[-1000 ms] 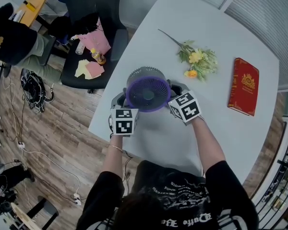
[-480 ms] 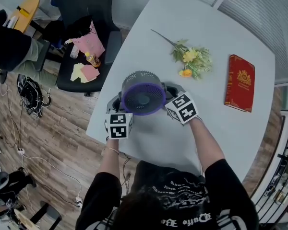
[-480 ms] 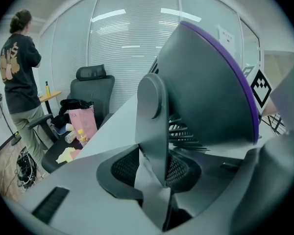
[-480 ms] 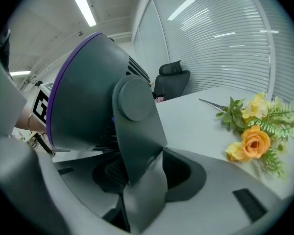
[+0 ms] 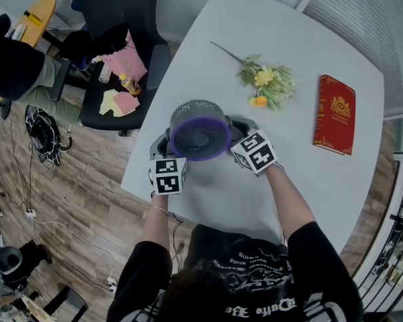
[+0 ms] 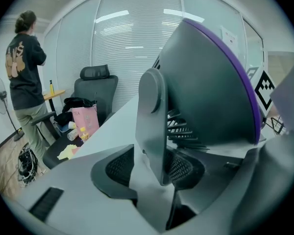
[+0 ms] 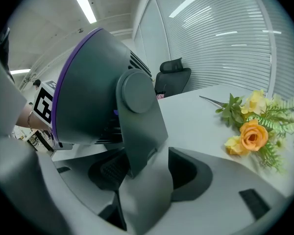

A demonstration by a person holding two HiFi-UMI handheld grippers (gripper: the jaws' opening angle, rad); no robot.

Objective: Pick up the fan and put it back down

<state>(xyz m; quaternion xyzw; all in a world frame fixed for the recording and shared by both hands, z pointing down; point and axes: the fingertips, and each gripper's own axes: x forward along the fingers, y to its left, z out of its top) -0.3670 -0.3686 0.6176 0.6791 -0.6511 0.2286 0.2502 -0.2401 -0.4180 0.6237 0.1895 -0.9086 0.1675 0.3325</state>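
Observation:
A grey fan (image 5: 200, 129) with a purple rim stands on the white table (image 5: 309, 180) near its left edge, face tilted up. My left gripper (image 5: 166, 143) is at its left side bracket (image 6: 154, 126) and my right gripper (image 5: 240, 129) at its right bracket (image 7: 139, 126). Each bracket stands between that gripper's jaws. Both pairs of jaws have just been opening. In the left gripper view a gap shows beside the bracket at my left gripper (image 6: 154, 168). The right gripper view shows the same at my right gripper (image 7: 147, 173). Both are open.
A spray of yellow and orange flowers (image 5: 269, 82) lies beyond the fan, and a red book (image 5: 334, 116) lies at the right. A black office chair (image 5: 121, 79) with bags and bottles stands off the table's left edge. A person (image 6: 22, 82) stands further left.
The fan and both grippers keep their places on the table. Only the head view has shifted a little.

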